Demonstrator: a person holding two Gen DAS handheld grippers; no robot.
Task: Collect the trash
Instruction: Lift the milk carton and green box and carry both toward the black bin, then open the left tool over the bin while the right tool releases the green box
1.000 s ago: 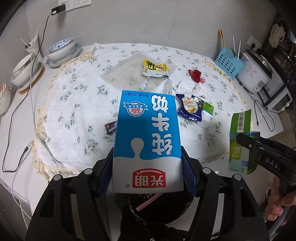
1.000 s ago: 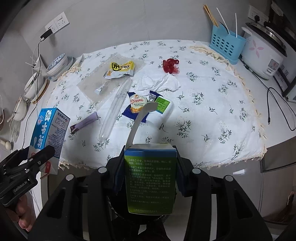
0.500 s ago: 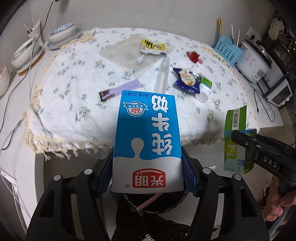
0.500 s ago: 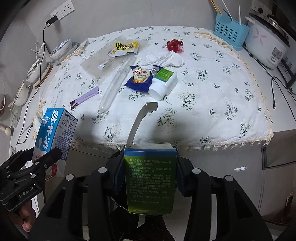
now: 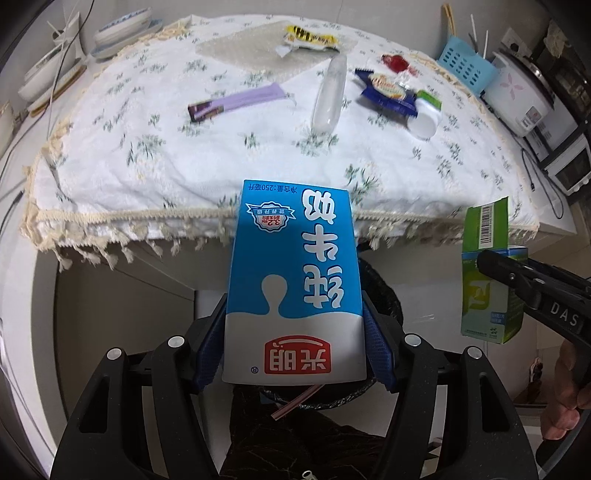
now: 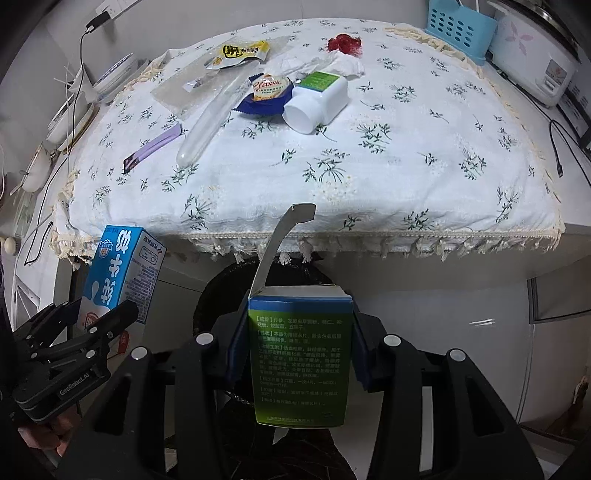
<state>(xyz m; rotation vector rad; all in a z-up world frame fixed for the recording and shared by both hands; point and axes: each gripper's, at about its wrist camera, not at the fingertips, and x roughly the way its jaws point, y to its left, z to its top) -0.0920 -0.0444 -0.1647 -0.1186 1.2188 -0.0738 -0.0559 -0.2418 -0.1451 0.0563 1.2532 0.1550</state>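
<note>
My left gripper is shut on a blue and white milk carton, held above a black-lined trash bin below the table's front edge. My right gripper is shut on a green medicine box with its flap open, also over the bin. The milk carton also shows in the right wrist view, and the green box in the left wrist view. Trash lies on the floral tablecloth: a purple wrapper, a clear tube, a blue snack wrapper, a white bottle, a yellow packet, a red wrapper.
A rice cooker and a blue utensil basket stand at the table's right. Bowls and plates with cables sit at the left. A sheet of bubble wrap and crumpled tissue lie at the back.
Both grippers have pulled back from the table and dropped below its front edge, carrying the milk carton and the green box over the bin.
</note>
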